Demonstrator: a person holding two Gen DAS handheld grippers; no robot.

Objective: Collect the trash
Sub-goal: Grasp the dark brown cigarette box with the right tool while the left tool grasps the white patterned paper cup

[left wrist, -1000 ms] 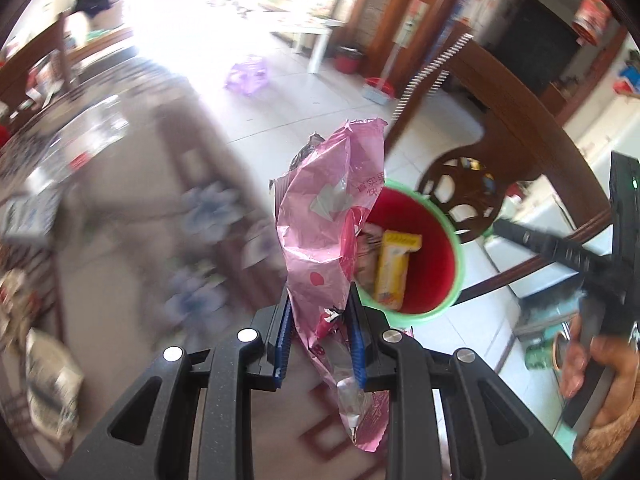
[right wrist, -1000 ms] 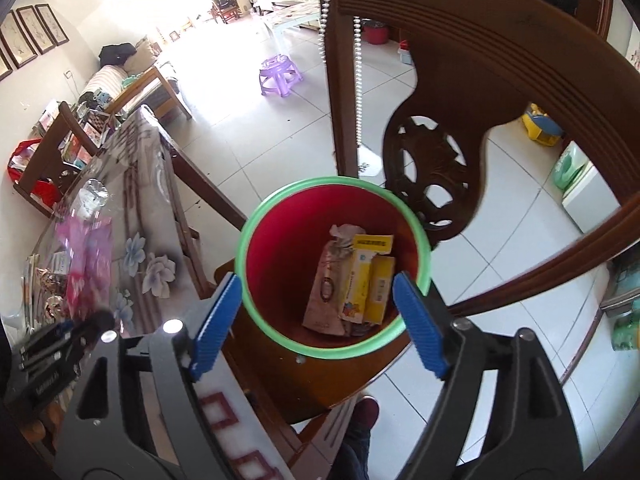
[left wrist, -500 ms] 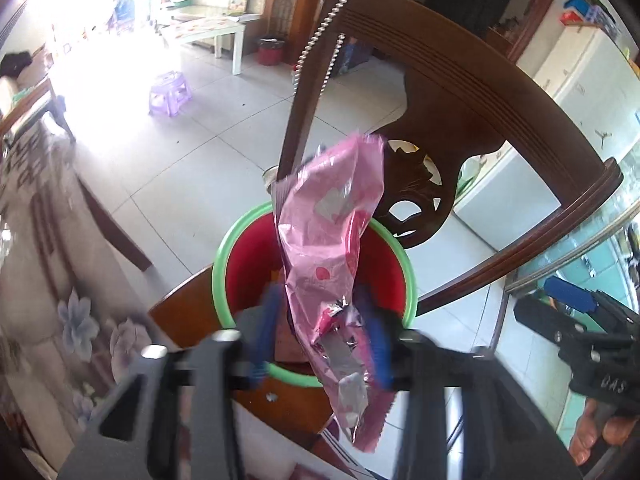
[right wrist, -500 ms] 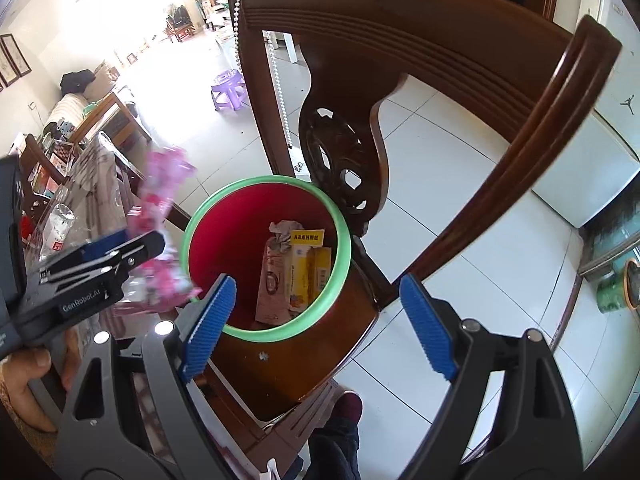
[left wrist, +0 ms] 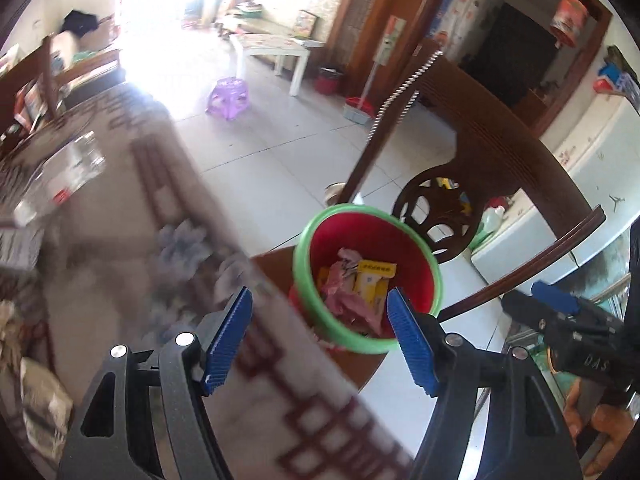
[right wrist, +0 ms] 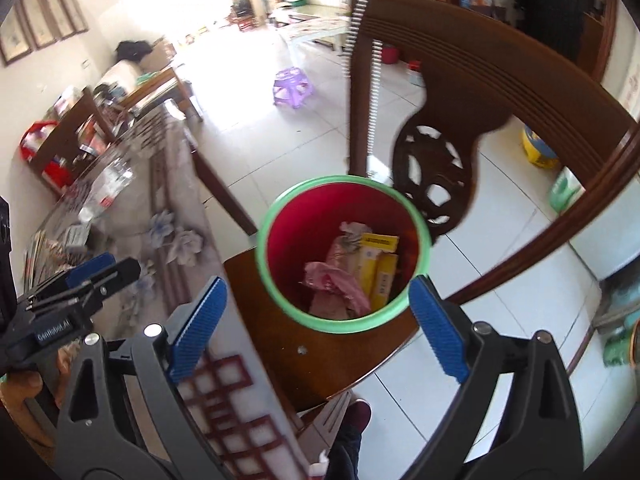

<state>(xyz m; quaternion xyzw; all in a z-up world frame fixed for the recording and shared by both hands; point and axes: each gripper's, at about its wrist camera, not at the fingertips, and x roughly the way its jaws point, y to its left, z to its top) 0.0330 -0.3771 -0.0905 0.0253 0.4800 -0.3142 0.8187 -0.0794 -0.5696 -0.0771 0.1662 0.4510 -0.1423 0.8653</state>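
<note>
Jaws: we see both spread wide, left gripper [left wrist: 318,336] and right gripper [right wrist: 316,324] empty.
Bin: red bin [right wrist: 280,240] with green rim, standing on the chair [right wrist: 320,356] seat.
Contents: pink wrapper [right wrist: 340,282], yellow boxes [right wrist: 378,264], a brownish packet.
Wrapper vs jaws: inside the bin, apart from both grippers' pads.
Table [left wrist: 120,220]: beside the chair, blurred.

My bin [right wrist: 280,216] is red inside with a green rim; a pink wrapper [right wrist: 340,282] and yellow boxes [right wrist: 378,264] lie in it. The desk [right wrist: 176,216] cloth shows grey flowers and maroon lattice. My hand-held gripper [left wrist: 318,338] pads are blue.
</note>
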